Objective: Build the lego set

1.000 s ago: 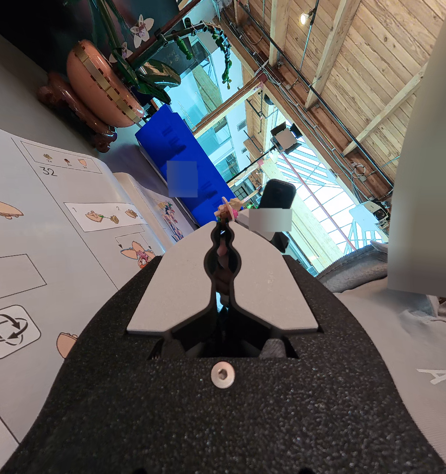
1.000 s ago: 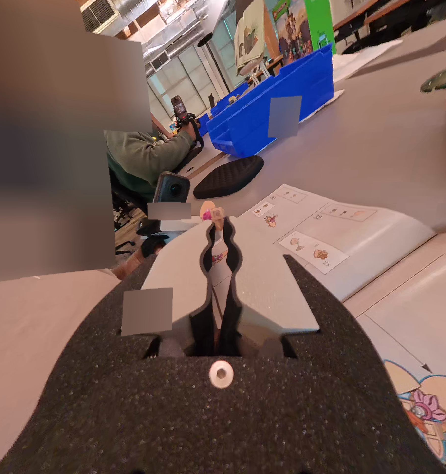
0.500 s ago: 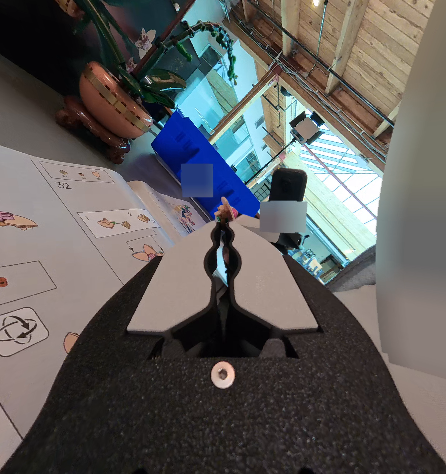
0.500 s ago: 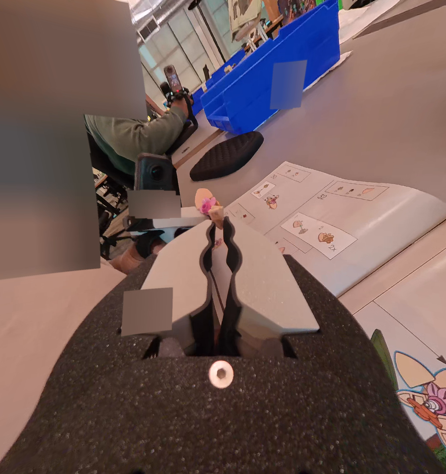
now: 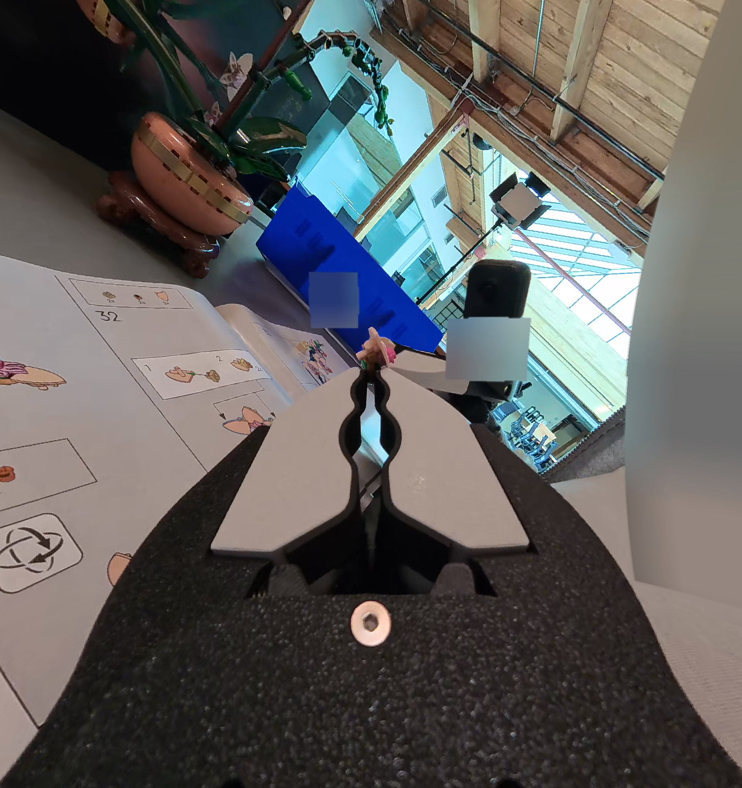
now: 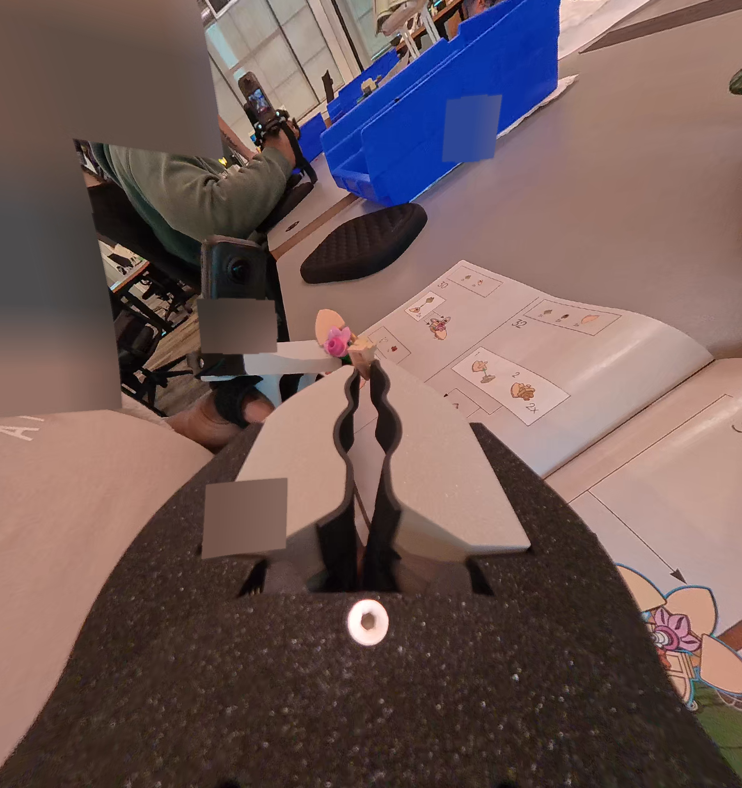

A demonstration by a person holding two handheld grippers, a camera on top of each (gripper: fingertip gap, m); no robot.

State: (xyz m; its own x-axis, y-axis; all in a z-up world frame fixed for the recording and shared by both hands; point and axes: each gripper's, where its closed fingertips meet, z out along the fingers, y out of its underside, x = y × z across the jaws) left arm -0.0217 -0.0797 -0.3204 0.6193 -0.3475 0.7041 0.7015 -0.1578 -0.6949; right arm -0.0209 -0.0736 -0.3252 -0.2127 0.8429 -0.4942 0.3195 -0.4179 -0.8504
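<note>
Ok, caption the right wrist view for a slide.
Right gripper pinches a tan piece against the pink flower piece held by the left gripper, above the open booklet.

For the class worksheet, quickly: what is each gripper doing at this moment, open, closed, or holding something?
Left gripper: closed on the small flower assembly.
Right gripper: closed on a small tan piece at that same assembly.

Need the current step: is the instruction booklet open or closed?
Open. The instruction booklet lies spread on the table, printed pages facing up either side of its fold.
</note>
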